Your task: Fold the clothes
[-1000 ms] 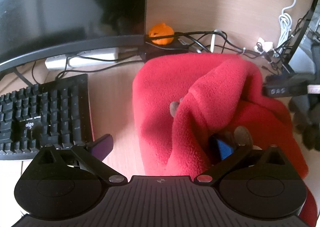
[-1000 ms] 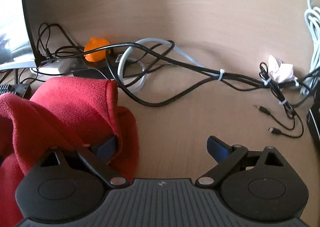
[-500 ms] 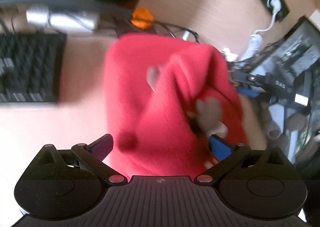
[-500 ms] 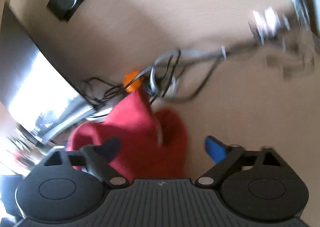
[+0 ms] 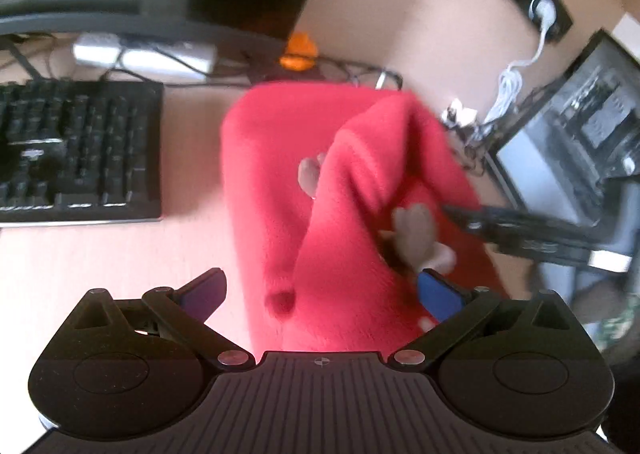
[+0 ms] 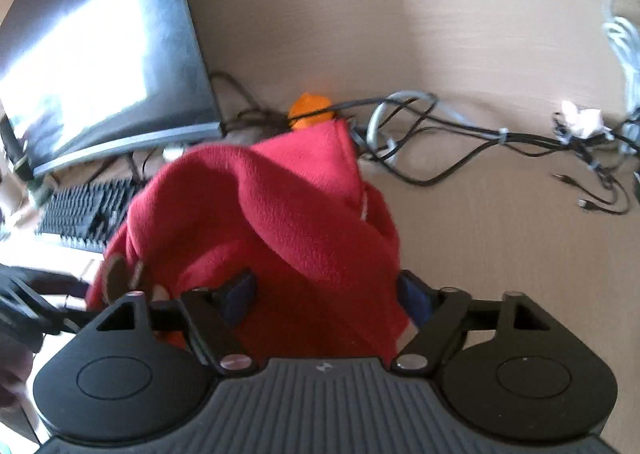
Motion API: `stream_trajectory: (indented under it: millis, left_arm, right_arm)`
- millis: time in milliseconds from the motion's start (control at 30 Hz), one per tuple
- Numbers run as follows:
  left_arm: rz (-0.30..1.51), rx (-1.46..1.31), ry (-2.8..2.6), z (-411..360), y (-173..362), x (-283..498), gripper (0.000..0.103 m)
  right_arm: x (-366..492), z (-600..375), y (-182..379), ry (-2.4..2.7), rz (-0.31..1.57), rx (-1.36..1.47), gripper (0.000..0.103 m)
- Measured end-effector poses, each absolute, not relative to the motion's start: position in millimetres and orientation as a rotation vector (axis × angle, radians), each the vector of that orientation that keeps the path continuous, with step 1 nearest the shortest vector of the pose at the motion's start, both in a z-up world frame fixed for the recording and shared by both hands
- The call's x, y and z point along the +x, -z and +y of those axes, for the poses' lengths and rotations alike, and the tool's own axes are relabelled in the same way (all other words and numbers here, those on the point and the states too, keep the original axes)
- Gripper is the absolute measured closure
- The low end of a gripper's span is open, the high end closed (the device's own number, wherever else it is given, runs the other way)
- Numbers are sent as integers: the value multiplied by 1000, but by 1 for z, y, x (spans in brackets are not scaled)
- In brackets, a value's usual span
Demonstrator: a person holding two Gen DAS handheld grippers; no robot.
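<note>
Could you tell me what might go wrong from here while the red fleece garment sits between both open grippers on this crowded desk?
1. The red fleece garment lies bunched beside the tangled cables; pulling it could drag them or the orange pumpkin figure along.
2. Both the left gripper and the right gripper straddle thick folds, so closing might pinch several layers.
3. The keyboard sits close on one side.

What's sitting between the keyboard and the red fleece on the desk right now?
Nothing: in the left wrist view a bare strip of desk separates the keyboard from the red fleece.
</note>
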State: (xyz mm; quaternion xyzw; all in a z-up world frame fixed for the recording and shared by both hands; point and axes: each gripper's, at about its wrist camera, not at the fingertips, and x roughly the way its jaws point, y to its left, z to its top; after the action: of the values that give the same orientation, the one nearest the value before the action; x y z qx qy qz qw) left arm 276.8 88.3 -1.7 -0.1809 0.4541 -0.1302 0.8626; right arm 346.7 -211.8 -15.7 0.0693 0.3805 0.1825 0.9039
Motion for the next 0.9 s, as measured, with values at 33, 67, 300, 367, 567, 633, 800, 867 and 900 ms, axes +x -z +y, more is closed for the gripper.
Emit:
stream_trajectory:
  millis: [33, 67, 300, 367, 567, 633, 800, 867, 900]
  left_arm:
    - [974, -369, 306, 86, 9, 284, 0]
    - [993, -366, 337, 85, 16, 288, 0]
    - [1008, -364, 480, 80, 32, 304, 0]
    - [1004, -333, 511, 68, 29, 309, 0]
    - [1007, -273, 630, 6, 22, 329, 0]
    - [1009, -249, 685, -24, 24, 339, 0]
    - [985, -229, 738, -92, 27, 379, 0]
    - [979, -239, 722, -110, 29, 398, 0]
    - [977, -242, 712, -118, 29, 406, 0]
  right_arm:
    - [345, -216, 22, -377, 804, 197, 0]
    - [344, -221, 29, -380, 824, 253, 0]
    - [332, -246, 65, -411, 891, 579, 4]
    - [323, -254, 59, -412, 852, 581, 5]
    - [291, -326, 57, -272, 780, 684, 6]
    - [286, -346, 58, -217, 762, 706, 6]
    - [292, -384, 56, -123, 728, 661, 6]
    - [301, -396, 56, -99, 711, 640, 6]
    - [309, -400, 57, -90, 703, 638, 6]
